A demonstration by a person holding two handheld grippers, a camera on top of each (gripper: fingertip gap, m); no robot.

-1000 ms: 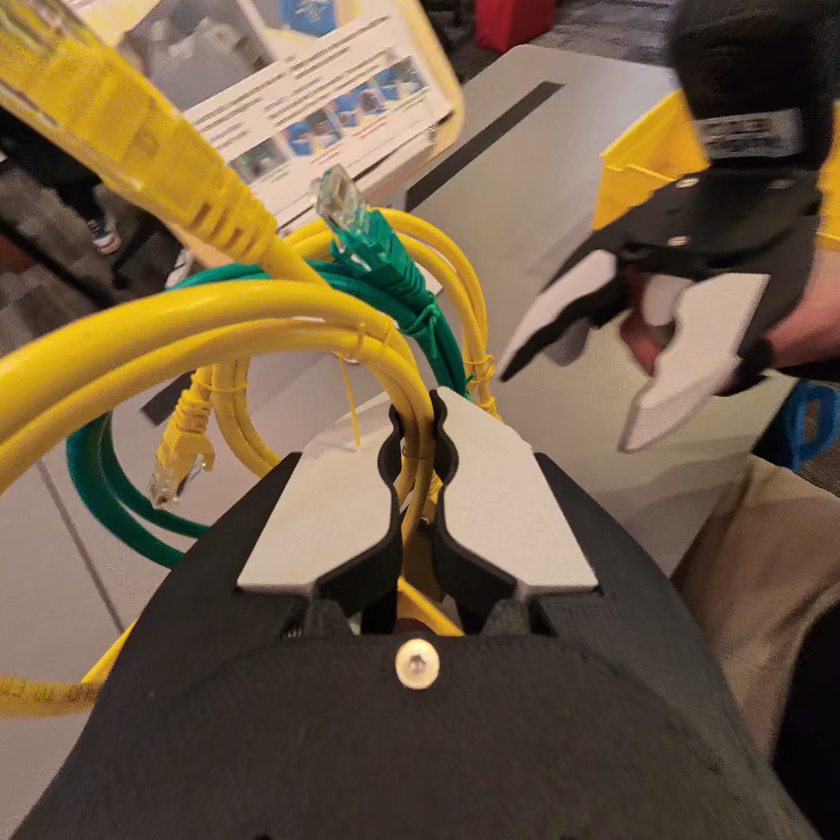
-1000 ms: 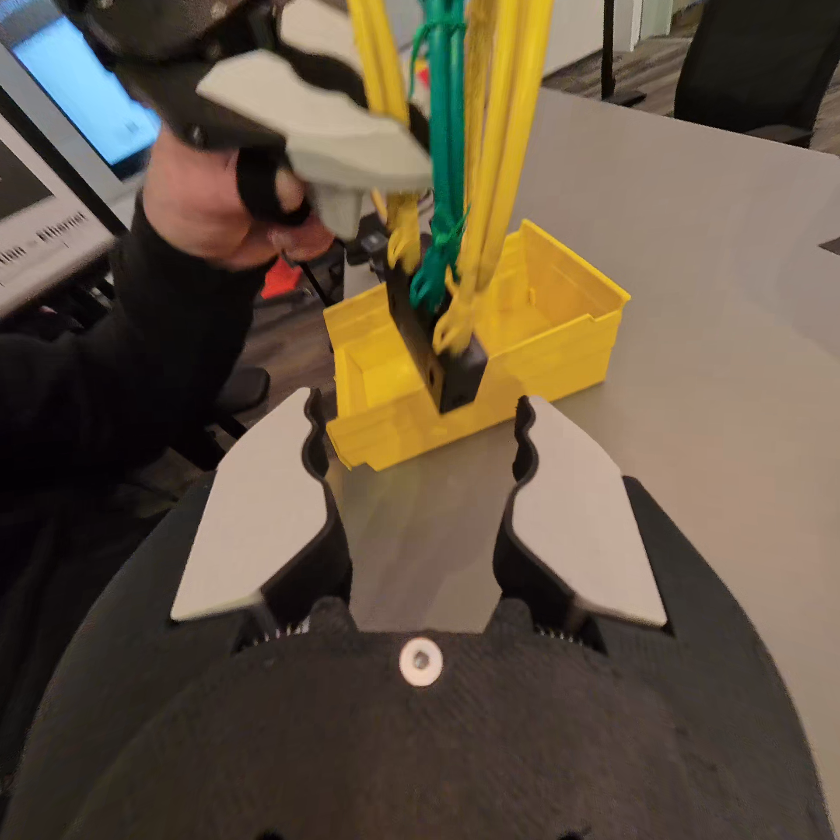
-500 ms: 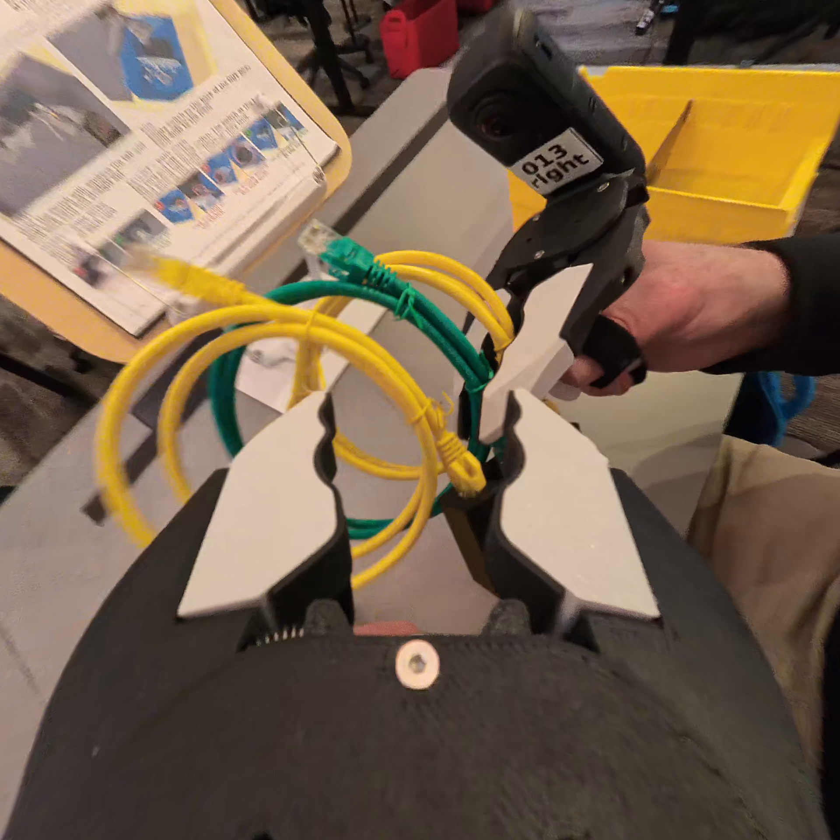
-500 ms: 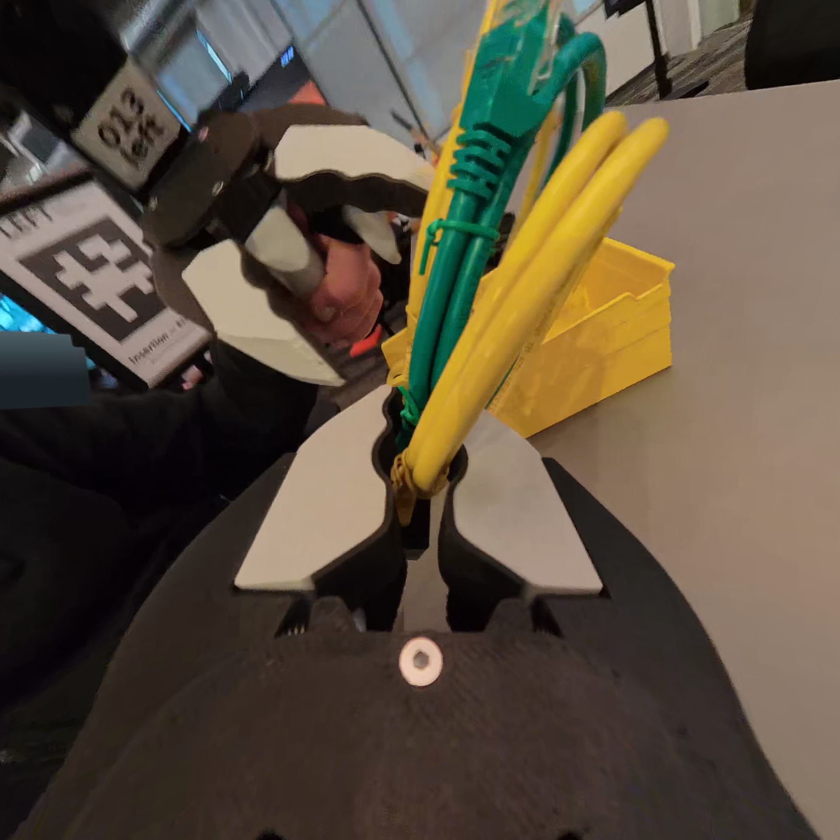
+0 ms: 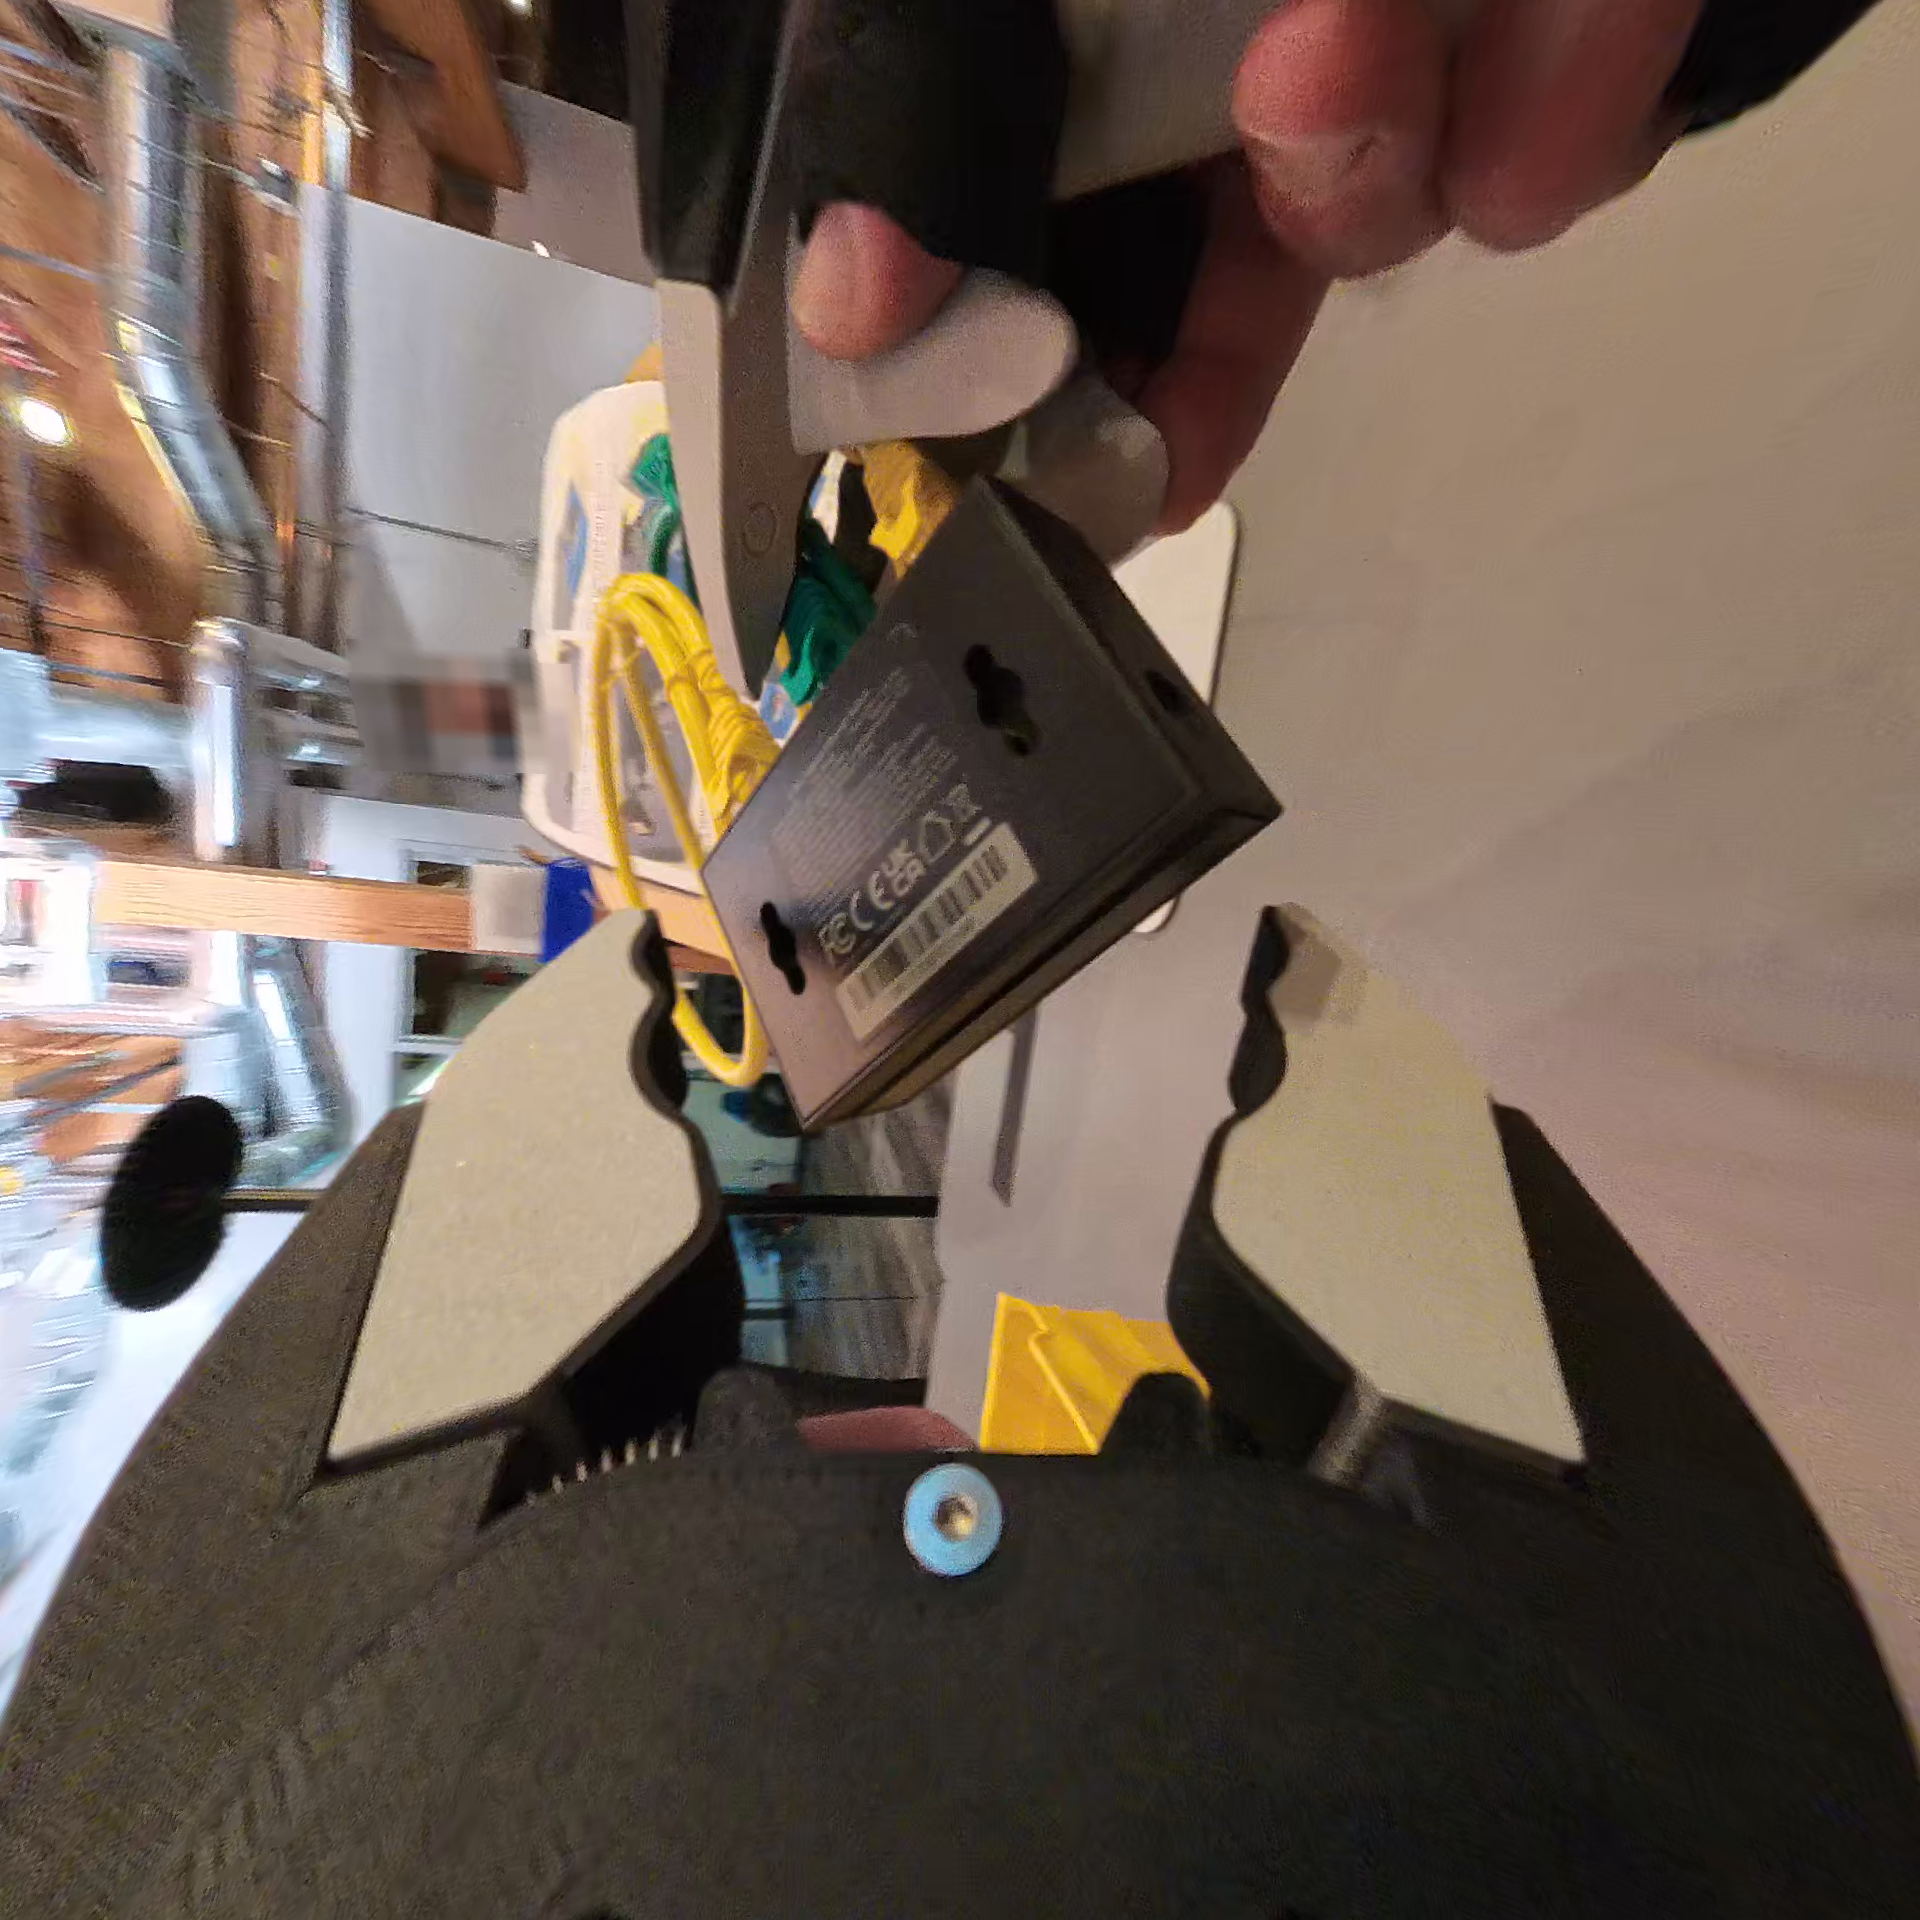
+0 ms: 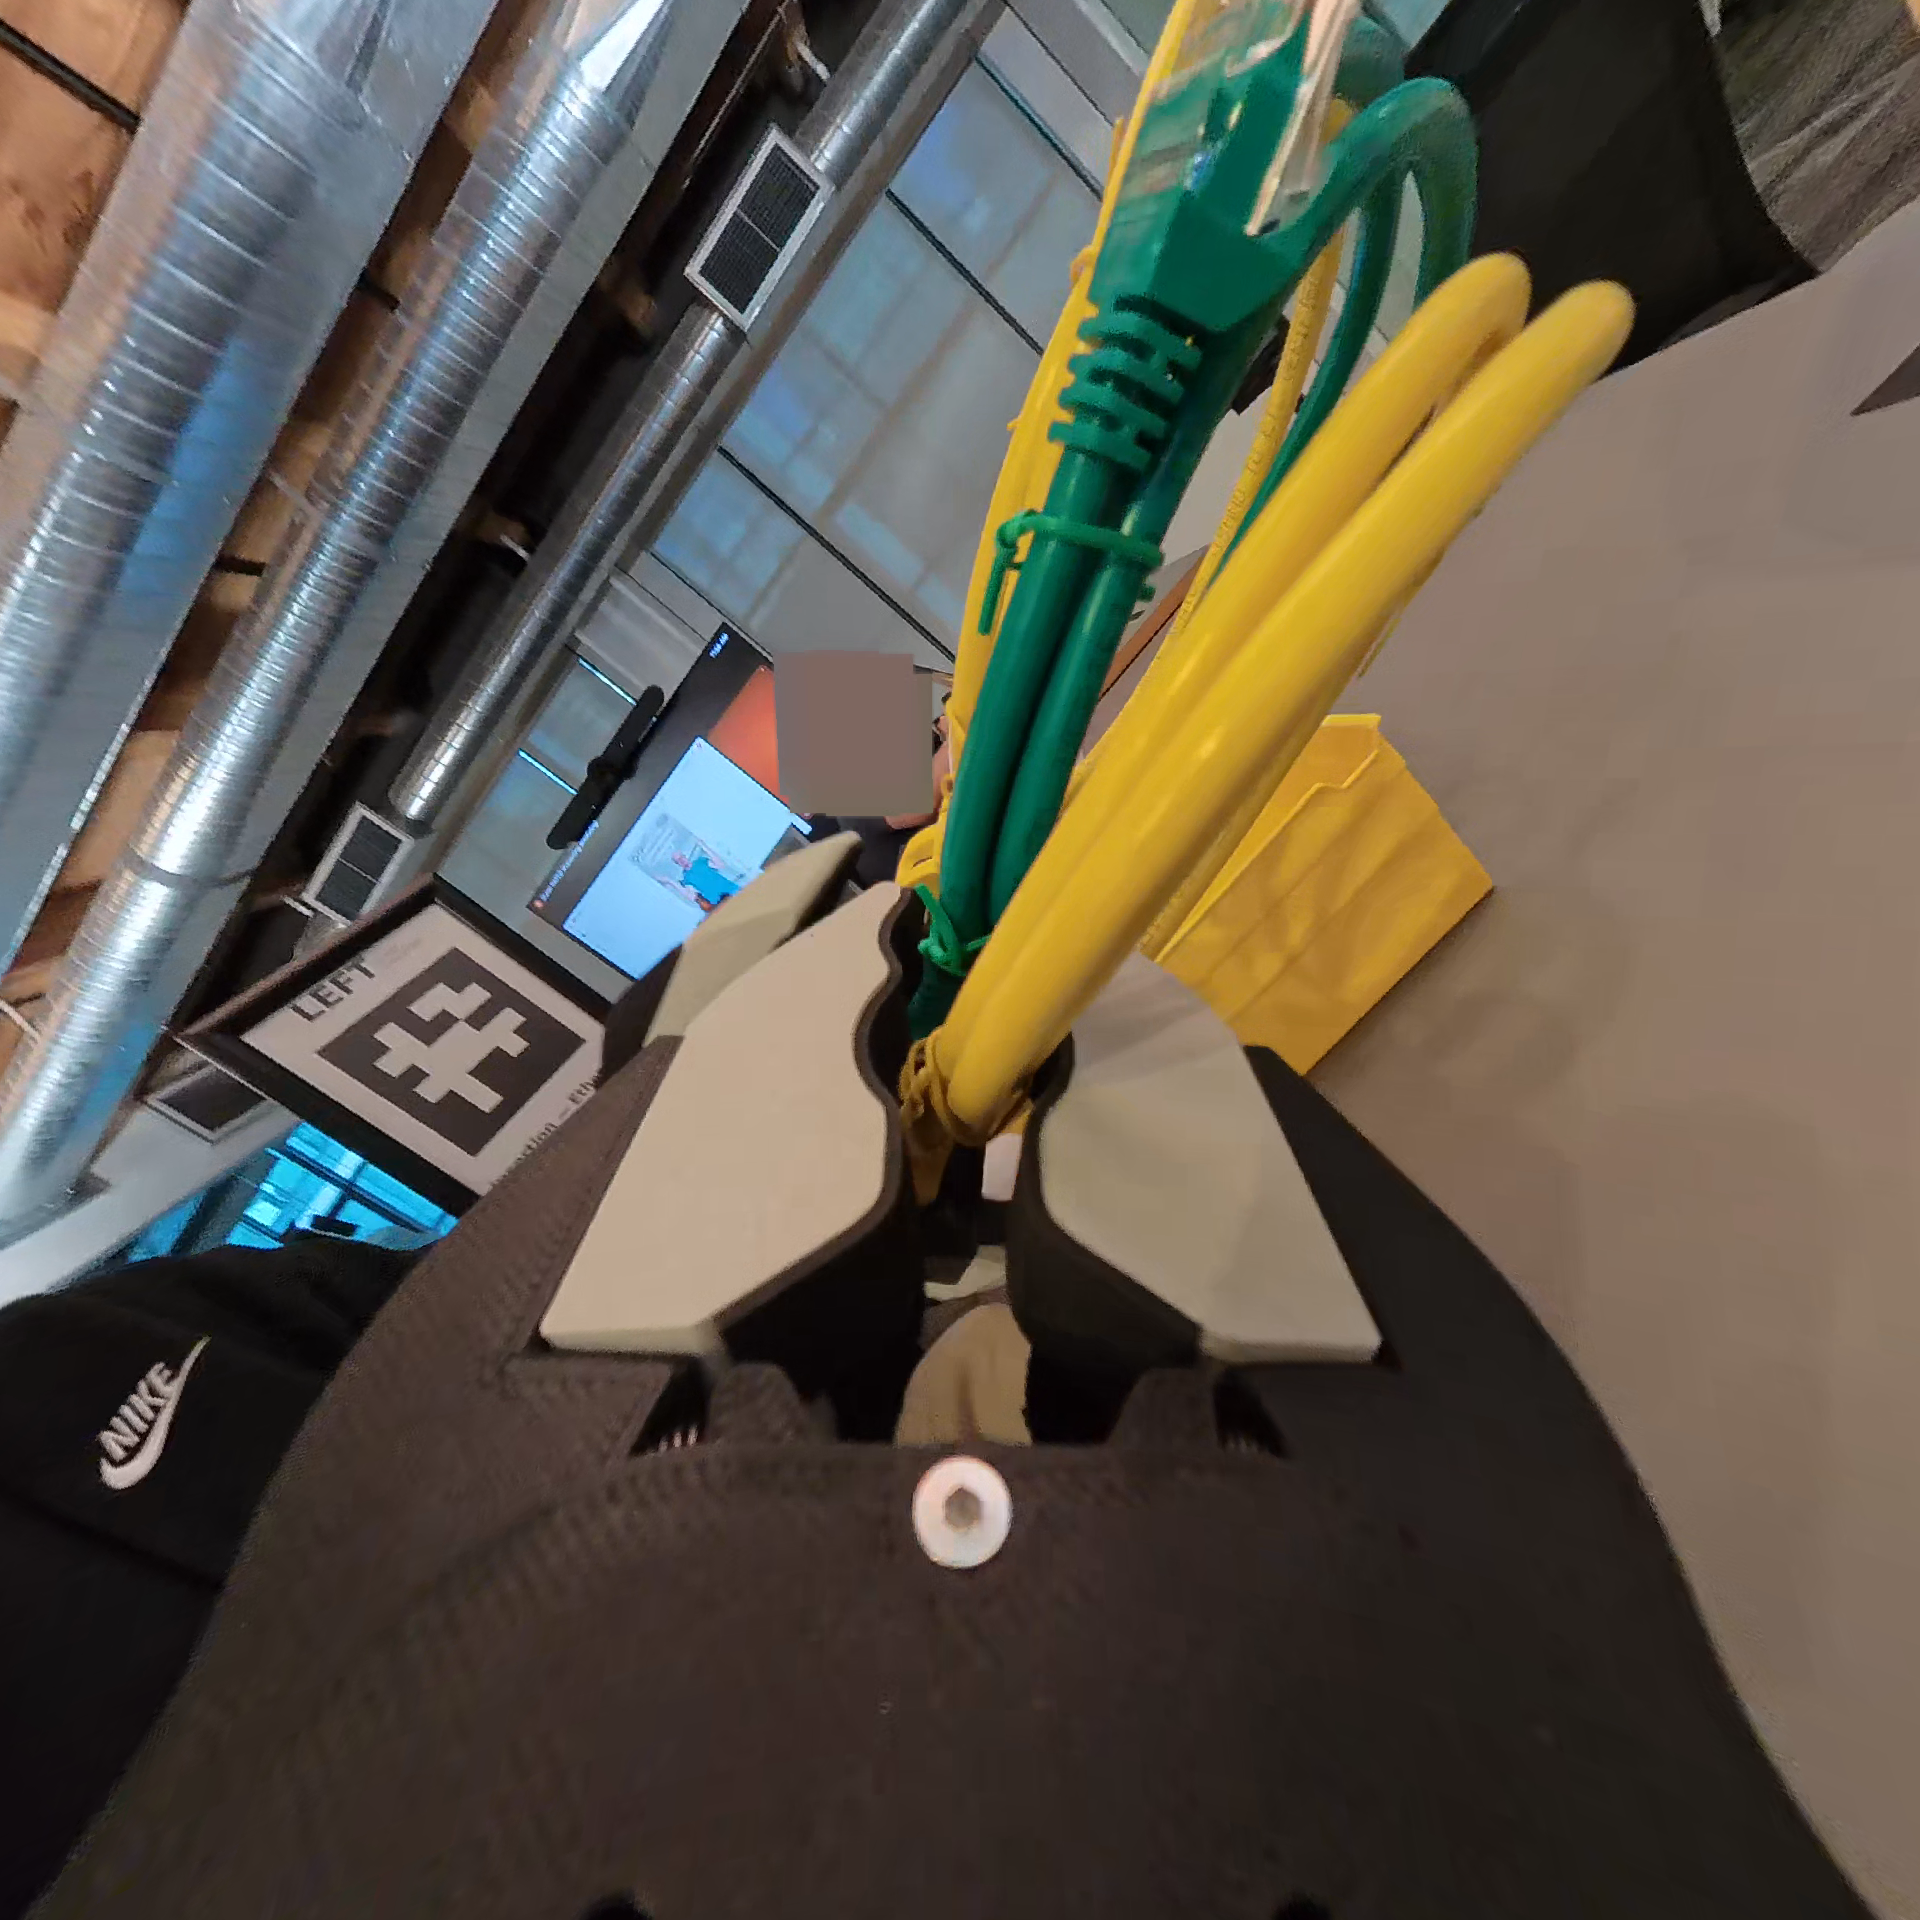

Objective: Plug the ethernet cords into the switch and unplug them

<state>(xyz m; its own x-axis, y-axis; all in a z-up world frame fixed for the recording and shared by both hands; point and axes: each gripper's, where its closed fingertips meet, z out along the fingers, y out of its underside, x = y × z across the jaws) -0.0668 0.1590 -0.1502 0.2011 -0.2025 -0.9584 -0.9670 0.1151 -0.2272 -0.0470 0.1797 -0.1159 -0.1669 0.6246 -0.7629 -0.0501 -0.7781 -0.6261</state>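
My right gripper (image 6: 977, 1081) is shut on a bundle of yellow ethernet cords (image 6: 1247, 675) and a green ethernet cord (image 6: 1039, 727), held in the air; a green plug (image 6: 1195, 239) sticks out at the top. In the left wrist view the black switch (image 5: 987, 831) hangs from those cords (image 5: 665, 727) with its labelled underside facing me, just beyond my open, empty left gripper (image 5: 956, 966). The right gripper's fingers (image 5: 727, 468) and a hand (image 5: 1351, 135) show above the switch. The switch is hidden in the right wrist view.
A yellow bin (image 6: 1340, 883) stands on the grey table (image 6: 1662, 935); it also shows in the left wrist view (image 5: 1081, 1371). A marker sign (image 6: 447, 1039) and a screen (image 6: 686, 862) stand behind. A black sleeve (image 6: 104, 1455) is at the lower left.
My left gripper let go of the cords and opened. My right gripper closed on the bundle and lifted it; both views have tilted, and the switch now hangs before the left gripper.
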